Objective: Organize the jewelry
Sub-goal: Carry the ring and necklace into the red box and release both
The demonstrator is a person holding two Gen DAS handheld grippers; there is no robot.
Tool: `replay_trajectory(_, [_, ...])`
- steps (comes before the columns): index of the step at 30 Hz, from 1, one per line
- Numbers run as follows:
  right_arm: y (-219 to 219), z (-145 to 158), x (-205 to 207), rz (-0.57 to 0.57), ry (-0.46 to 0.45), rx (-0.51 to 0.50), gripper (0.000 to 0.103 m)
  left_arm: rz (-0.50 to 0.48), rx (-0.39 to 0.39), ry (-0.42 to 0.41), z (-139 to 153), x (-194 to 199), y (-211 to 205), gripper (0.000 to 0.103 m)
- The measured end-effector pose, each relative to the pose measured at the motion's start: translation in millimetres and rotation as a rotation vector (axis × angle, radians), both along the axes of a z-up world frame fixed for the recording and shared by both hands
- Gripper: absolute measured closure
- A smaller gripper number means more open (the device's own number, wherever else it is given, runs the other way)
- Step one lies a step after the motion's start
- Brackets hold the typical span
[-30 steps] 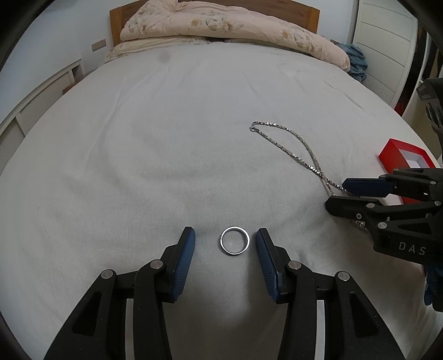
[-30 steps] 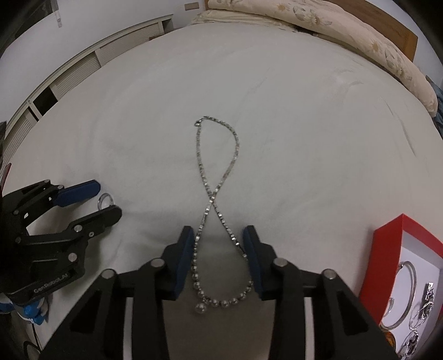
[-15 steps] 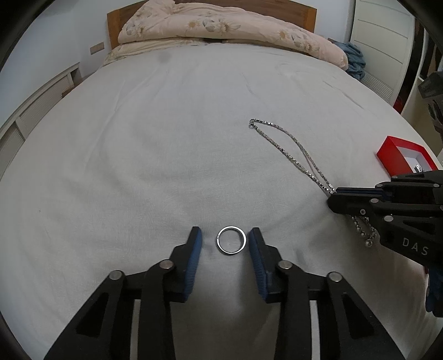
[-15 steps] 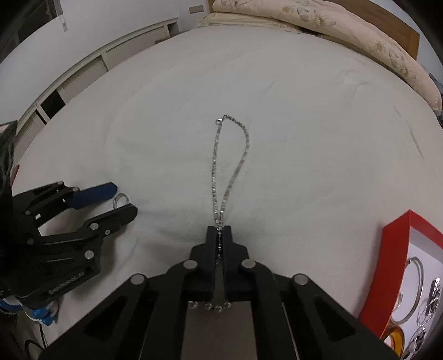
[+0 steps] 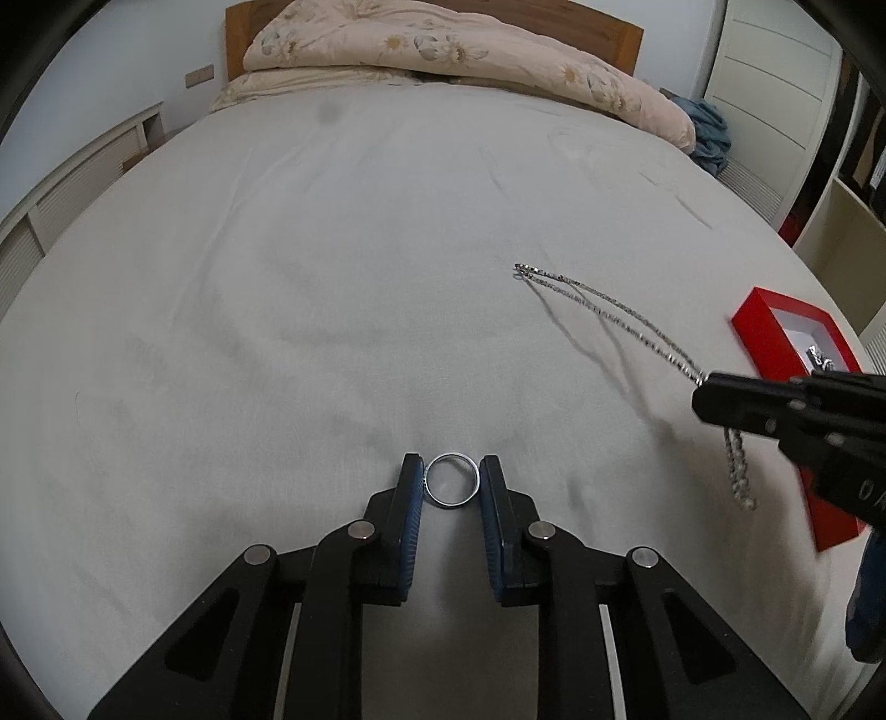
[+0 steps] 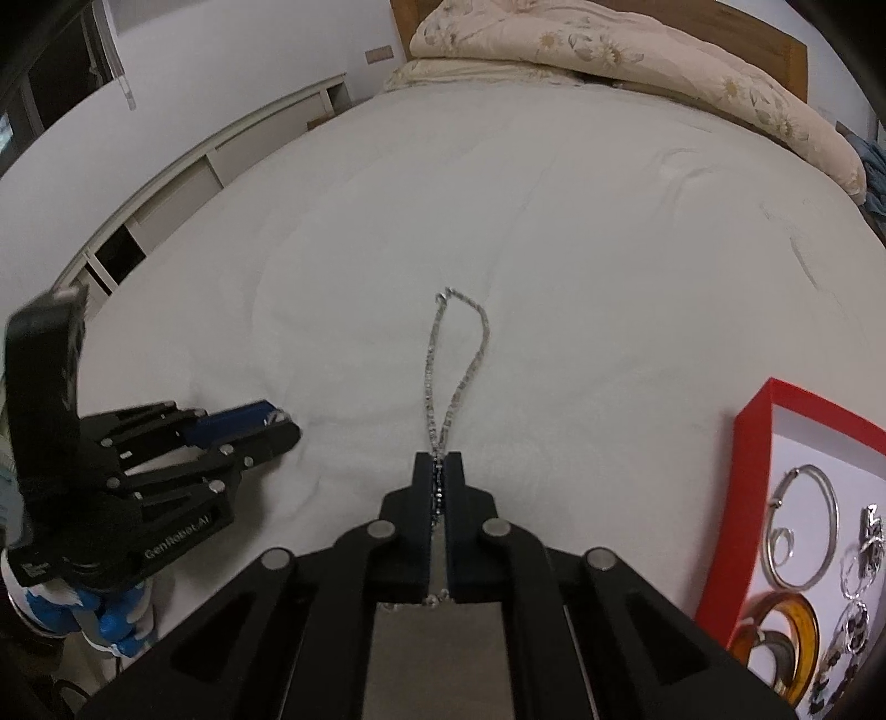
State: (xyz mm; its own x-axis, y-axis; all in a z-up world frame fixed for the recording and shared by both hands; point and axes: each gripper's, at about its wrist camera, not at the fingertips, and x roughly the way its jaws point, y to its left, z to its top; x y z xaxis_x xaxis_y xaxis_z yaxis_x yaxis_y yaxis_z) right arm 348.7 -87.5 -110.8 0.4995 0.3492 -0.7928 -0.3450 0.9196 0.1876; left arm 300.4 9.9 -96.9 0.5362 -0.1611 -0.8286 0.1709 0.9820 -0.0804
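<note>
A silver ring [image 5: 449, 503] lies on the white bed sheet [image 5: 332, 277]. It sits between the blue pads of my left gripper [image 5: 451, 465], whose jaws are closing, and both pads touch its sides. My right gripper [image 6: 438, 459] is shut on a silver necklace [image 6: 437, 376] and holds it above the sheet. The chain stretches away from the jaws to its clasp end, and the beaded end dangles below them. In the left wrist view, the necklace [image 5: 609, 313] runs to the right gripper [image 5: 703, 390]. A red jewelry box [image 6: 747, 471] lies open at the right.
The red box [image 5: 769, 327] holds a bangle [image 6: 803, 526] and several other pieces. A folded floral quilt [image 5: 443, 50] lies at the headboard. A low white shelf [image 6: 166, 210] runs along the left of the bed, a white wardrobe [image 5: 775, 83] stands at the right.
My left jaws have narrowed onto the ring. My right gripper shut on the necklace and rose, drawing the chain's two strands together and lifting the beaded end off the sheet.
</note>
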Motion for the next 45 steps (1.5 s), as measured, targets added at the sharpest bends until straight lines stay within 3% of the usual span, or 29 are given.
replay_trajectory(6, [-2, 23, -14, -0.012, -0.03, 0.04, 0.1, -0.006, 0.015, -0.012, 14, -14, 1, 0.083])
replay_trajectory(17, [-8, 96, -59, -0.045, -0.133, 0.066, 0.1, -0.026, 0.032, -0.102, 74, -54, -9, 0.083])
replay_trajectory(28, [-86, 155, -120, -0.136, -0.251, 0.055, 0.1, -0.13, 0.023, -0.169, 118, -77, -77, 0.083])
replay_trajectory(36, [-162, 161, -121, -0.236, -0.276, 0.031, 0.1, -0.262, -0.011, -0.154, 117, -65, -173, 0.083])
replay_trajectory(45, [-230, 114, -86, -0.334, -0.232, 0.059, 0.1, -0.333, 0.006, -0.095, 83, -34, -248, 0.083])
